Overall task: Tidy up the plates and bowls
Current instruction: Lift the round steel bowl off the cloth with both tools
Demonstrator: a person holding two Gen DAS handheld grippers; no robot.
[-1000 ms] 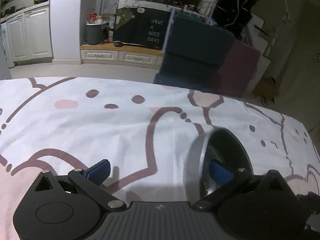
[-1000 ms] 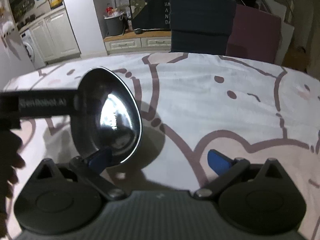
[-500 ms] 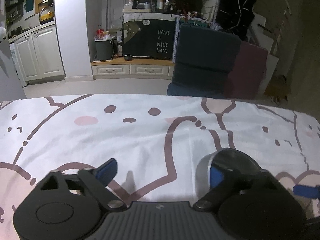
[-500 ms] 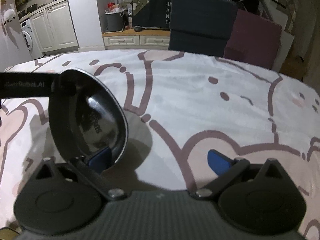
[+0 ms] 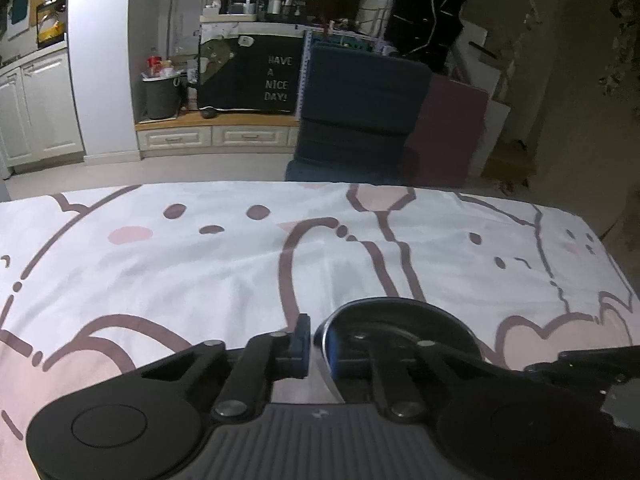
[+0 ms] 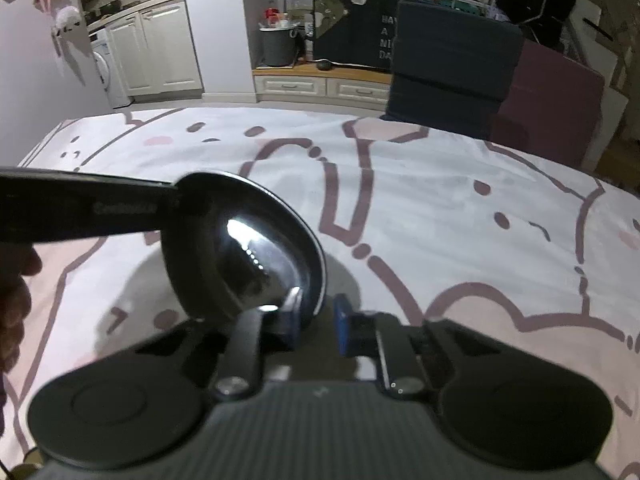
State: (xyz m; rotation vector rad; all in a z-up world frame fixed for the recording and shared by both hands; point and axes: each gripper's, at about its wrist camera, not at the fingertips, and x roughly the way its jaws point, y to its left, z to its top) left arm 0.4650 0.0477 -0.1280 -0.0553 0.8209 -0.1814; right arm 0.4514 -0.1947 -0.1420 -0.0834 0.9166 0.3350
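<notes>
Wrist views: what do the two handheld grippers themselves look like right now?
Both are alike: the left gripper and the right gripper have a dark grey ribbed body, matte black linkage arms with silver pivot screws, round black discs at each side, and blue pads on the jaws. Seen side-on, the left one shows pale lettering, too blurred to read. No cables or sleeves show.

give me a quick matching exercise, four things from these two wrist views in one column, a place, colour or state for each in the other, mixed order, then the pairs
Things:
1. left gripper
2. metal bowl
3. tablecloth
4. grey bin

Descriptions:
a. white with brown cartoon outlines and pink patches
b. on the wooden ledge by the white pillar
c. shiny, tilted on edge, rim pinched from both sides
d. black body, blue pads shut on a bowl rim

Pairs: 1-d, 2-c, 3-a, 4-b
</notes>
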